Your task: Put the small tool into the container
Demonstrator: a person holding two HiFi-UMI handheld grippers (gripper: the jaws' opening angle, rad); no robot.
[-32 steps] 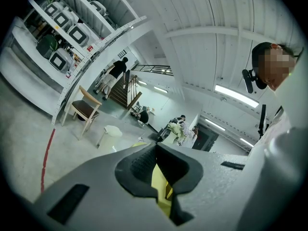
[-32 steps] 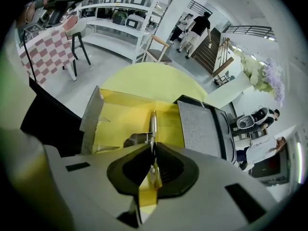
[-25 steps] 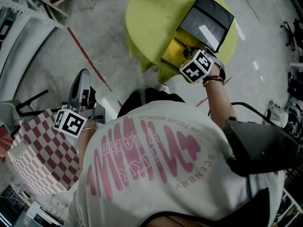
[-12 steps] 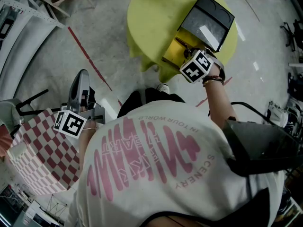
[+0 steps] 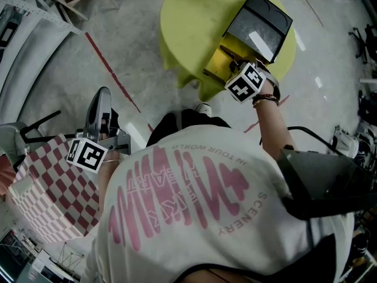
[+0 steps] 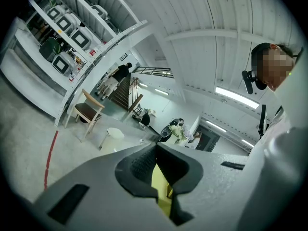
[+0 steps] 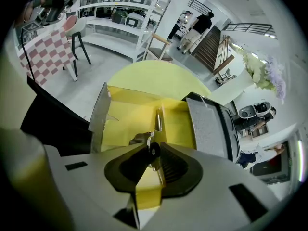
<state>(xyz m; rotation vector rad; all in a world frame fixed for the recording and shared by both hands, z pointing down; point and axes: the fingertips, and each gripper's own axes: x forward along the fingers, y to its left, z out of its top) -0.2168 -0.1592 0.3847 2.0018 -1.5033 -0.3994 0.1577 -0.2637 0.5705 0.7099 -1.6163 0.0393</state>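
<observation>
Now right claw [image 7: 153,146] just opening (small tool [image 7: 157,120] loose between), inside container [image 7: 99,115].

Two grippers, the left gripper [image 6: 155,147] and the right gripper [image 7: 153,147], with one marker cube [image 5: 244,82] on each. One round yellow table [image 5: 194,22], one open container [image 7: 98,121], one small tool [image 7: 157,119]. Around the room: one wooden chair [image 7: 159,47], one dark-legged stool [image 7: 77,32], one checkered cloth [image 5: 47,187], one red floor line [image 5: 112,69], one staircase [image 7: 211,49] — and two people [image 7: 201,25] standing at its foot.
</observation>
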